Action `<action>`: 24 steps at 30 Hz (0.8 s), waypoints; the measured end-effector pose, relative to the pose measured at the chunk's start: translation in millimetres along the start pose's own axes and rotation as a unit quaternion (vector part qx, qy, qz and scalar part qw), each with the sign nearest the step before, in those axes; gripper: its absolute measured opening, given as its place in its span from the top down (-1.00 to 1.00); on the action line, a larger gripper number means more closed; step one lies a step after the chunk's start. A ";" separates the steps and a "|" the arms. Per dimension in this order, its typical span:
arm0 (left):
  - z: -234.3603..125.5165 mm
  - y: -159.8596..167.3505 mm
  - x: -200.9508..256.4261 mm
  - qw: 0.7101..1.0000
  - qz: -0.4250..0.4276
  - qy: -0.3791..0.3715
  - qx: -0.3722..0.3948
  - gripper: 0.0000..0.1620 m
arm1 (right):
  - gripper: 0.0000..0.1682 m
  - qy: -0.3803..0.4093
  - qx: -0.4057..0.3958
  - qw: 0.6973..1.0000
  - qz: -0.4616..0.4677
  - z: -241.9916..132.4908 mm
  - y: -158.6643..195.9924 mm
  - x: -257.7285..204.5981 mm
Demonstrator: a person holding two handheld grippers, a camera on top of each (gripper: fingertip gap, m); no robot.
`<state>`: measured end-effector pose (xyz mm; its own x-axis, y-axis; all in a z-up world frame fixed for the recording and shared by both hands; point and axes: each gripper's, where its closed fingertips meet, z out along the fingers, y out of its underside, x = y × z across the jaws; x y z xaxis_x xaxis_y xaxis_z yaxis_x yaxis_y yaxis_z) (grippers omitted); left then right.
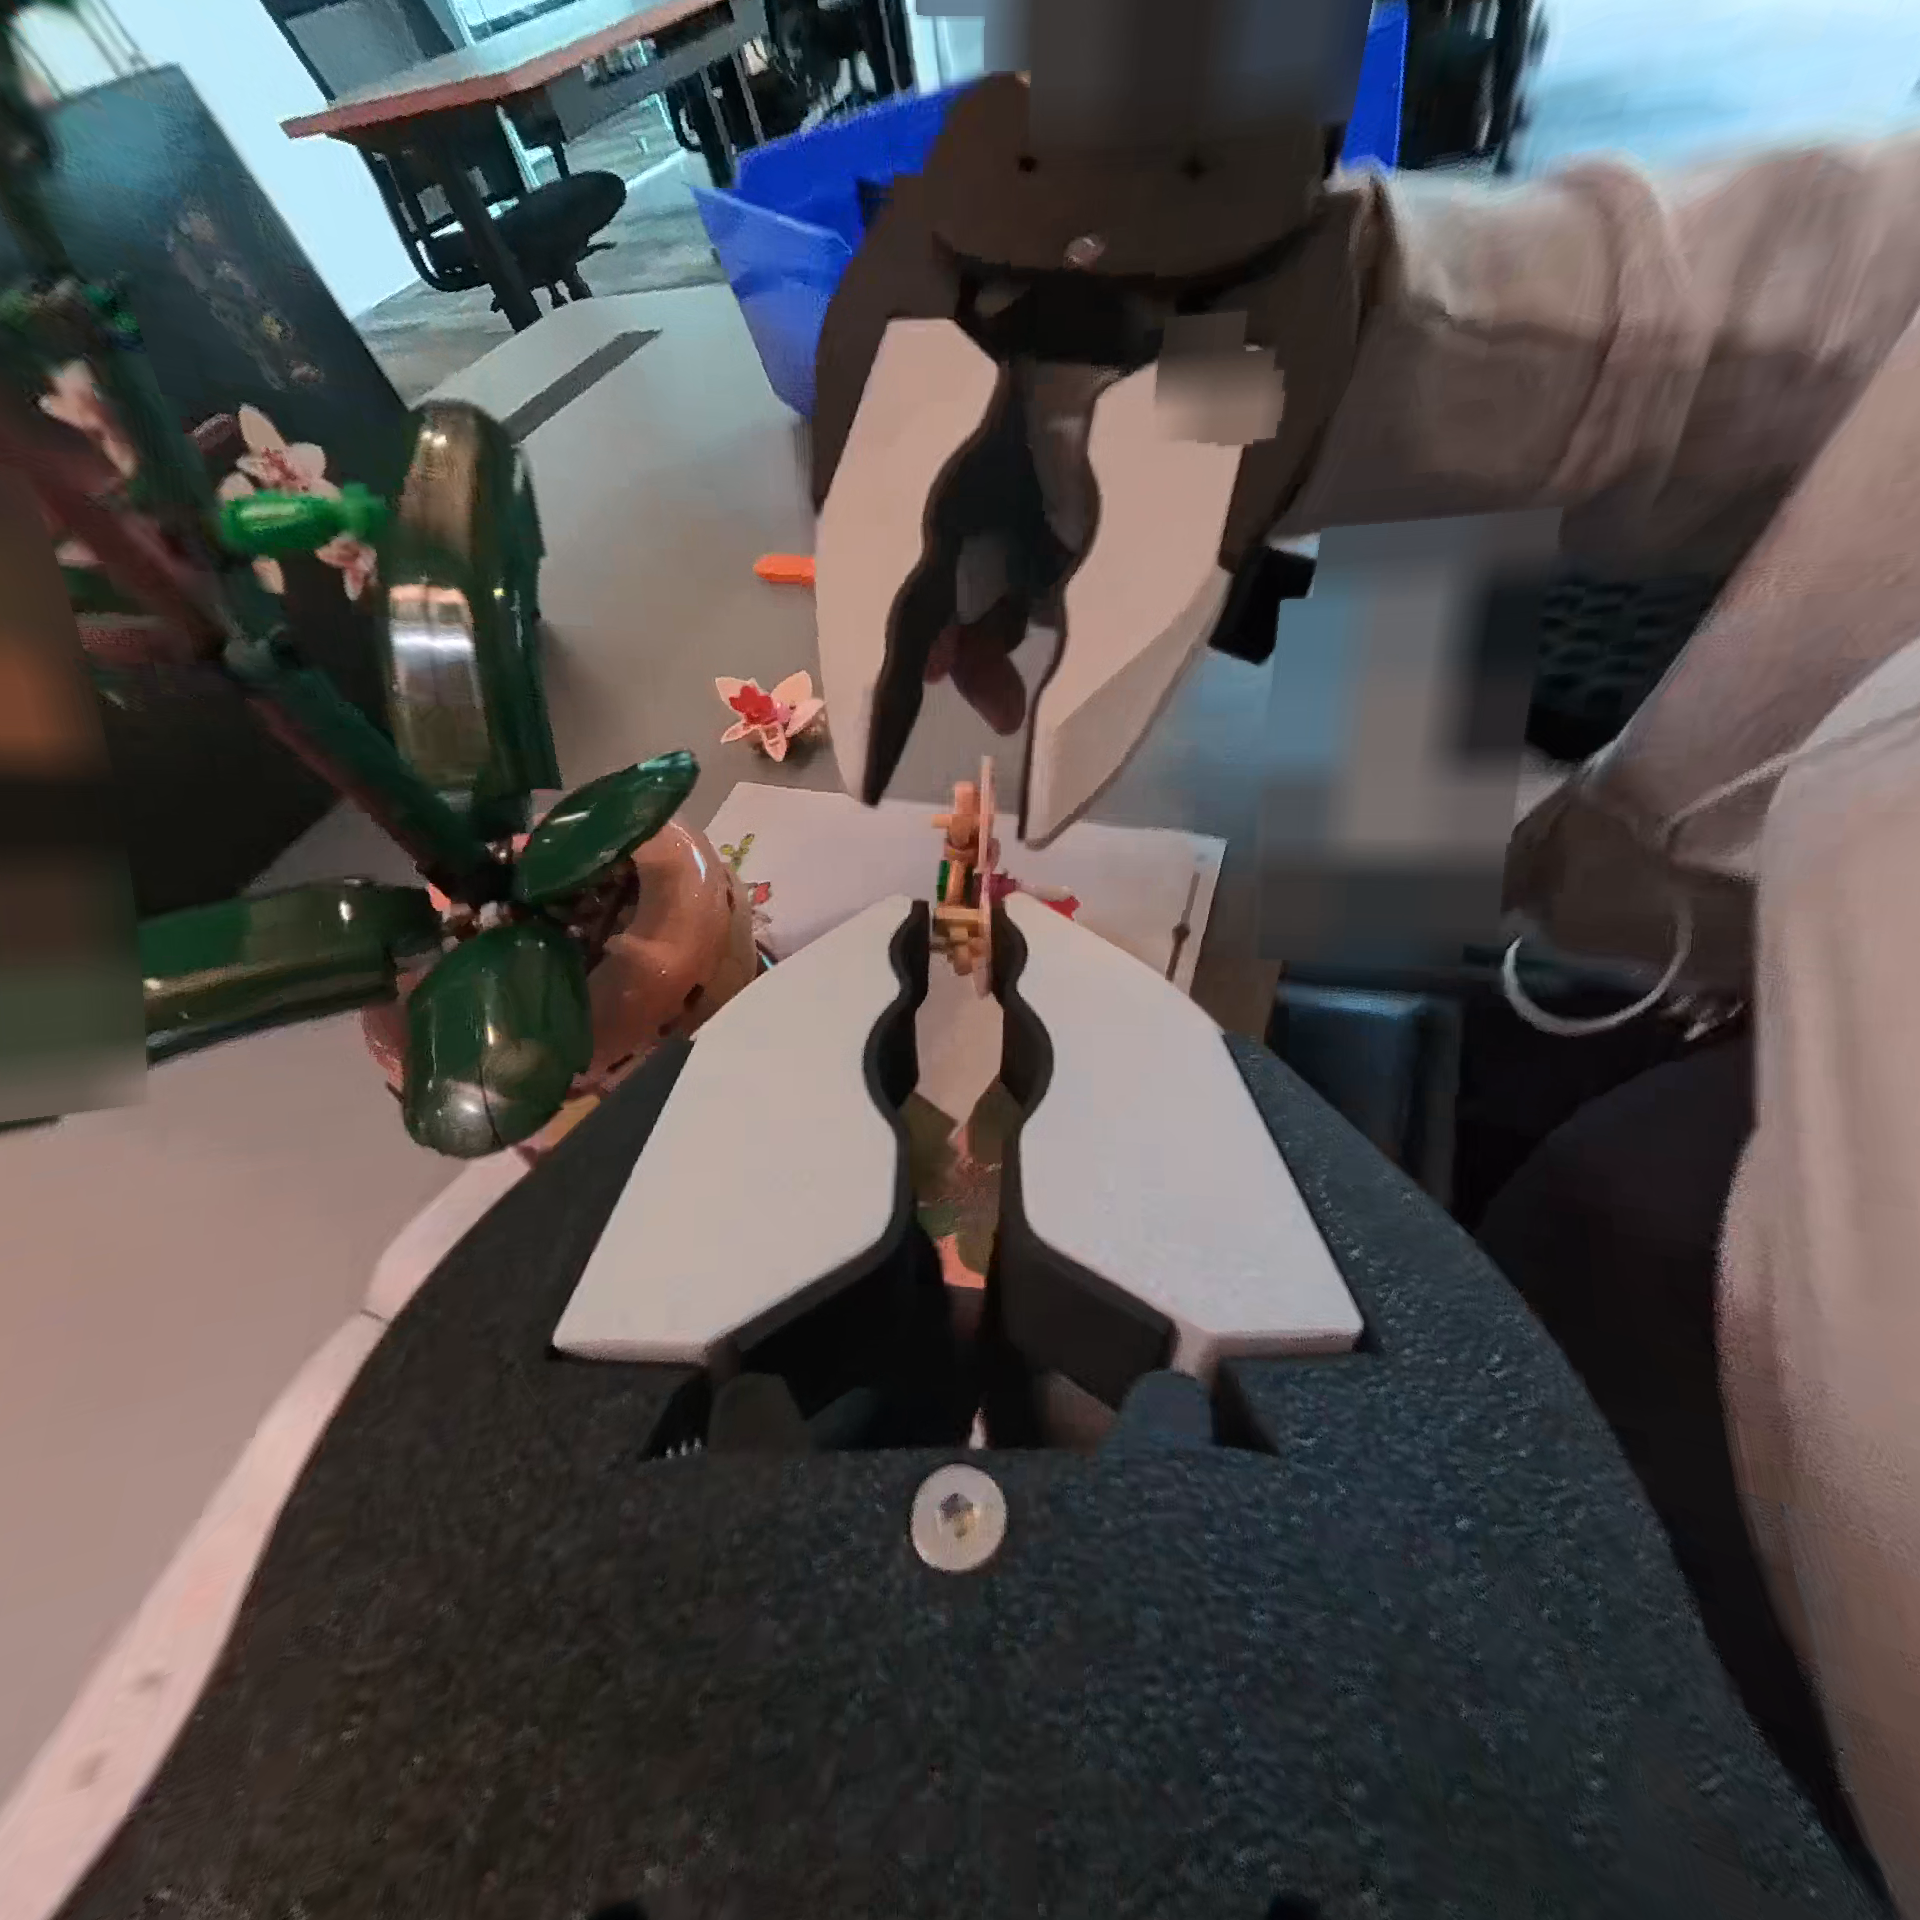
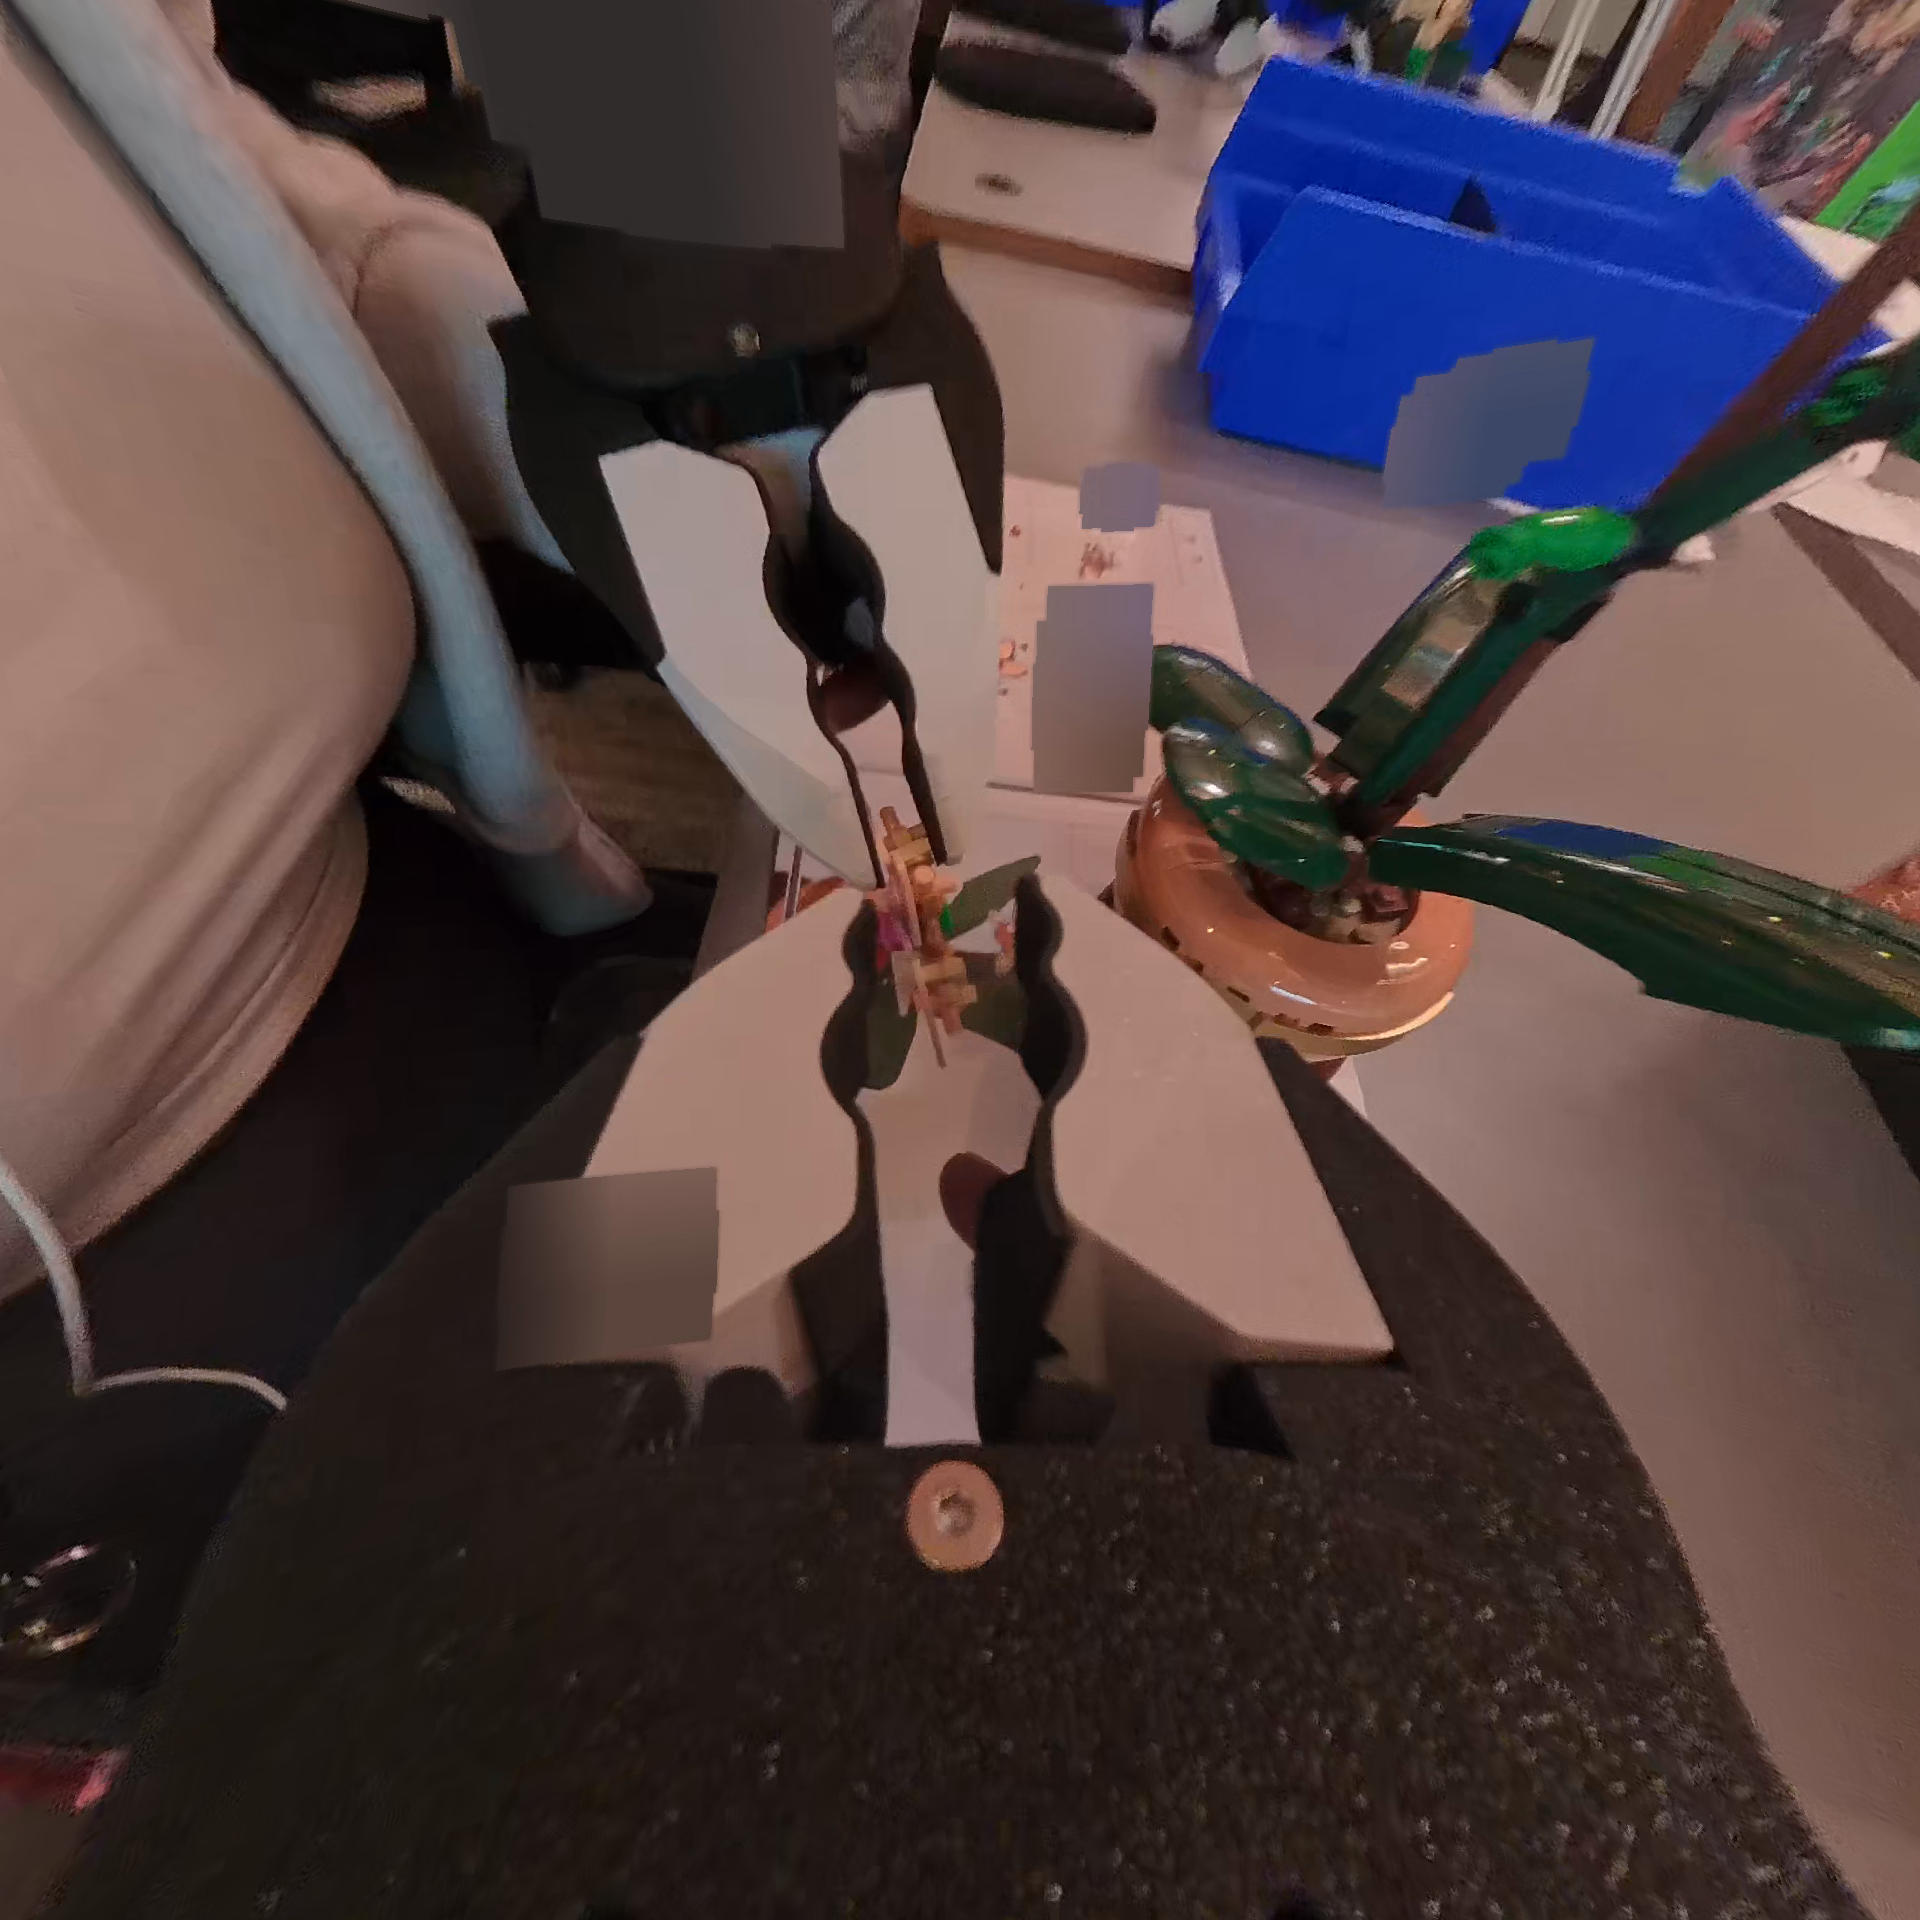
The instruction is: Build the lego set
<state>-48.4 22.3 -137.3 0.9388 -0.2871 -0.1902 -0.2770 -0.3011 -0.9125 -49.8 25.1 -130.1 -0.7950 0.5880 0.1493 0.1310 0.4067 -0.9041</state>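
Between hand-held gripper (image 1: 961, 935) fingertips: flower piece (image 1: 964, 894)

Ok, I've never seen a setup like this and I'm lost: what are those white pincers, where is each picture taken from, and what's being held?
There is no robot here. A person holds a two-finger gripper in each hand, and each gripper has a camera looking along its white fingers. In the left wrist view the left gripper fills the bottom and the right gripper comes in from above. The right wrist view is the reverse. The left gripper is pinching a small flower assembly, while the right gripper's jaws stand apart around it. On the grey table are a potted brick-built orchid, a loose pink-white flower, a paper sheet and a blue bin.
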 end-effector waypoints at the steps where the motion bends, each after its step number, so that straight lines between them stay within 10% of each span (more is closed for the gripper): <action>1: -1.6 -2.5 -1.6 0.999 -0.032 0.005 0.017 0.88 | 0.65 0.000 0.015 1.000 0.012 -3.9 -3.7 1.3; 15: -10.2 -17.2 -8.0 0.994 -0.068 -0.019 0.082 0.88 | 0.56 0.041 0.046 0.998 0.014 -3.0 -8.0 -1.3; 24: -29.6 -33.5 -50.6 0.954 -0.035 -0.264 0.135 0.89 | 0.70 0.333 0.078 0.933 0.110 -6.7 -25.7 22.8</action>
<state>-92.6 20.0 -86.4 0.9452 0.2451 -0.2158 -0.2133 -0.0372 -0.9763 -67.4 32.7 -100.7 -0.2073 0.9706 0.1220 0.1175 0.1485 -0.9819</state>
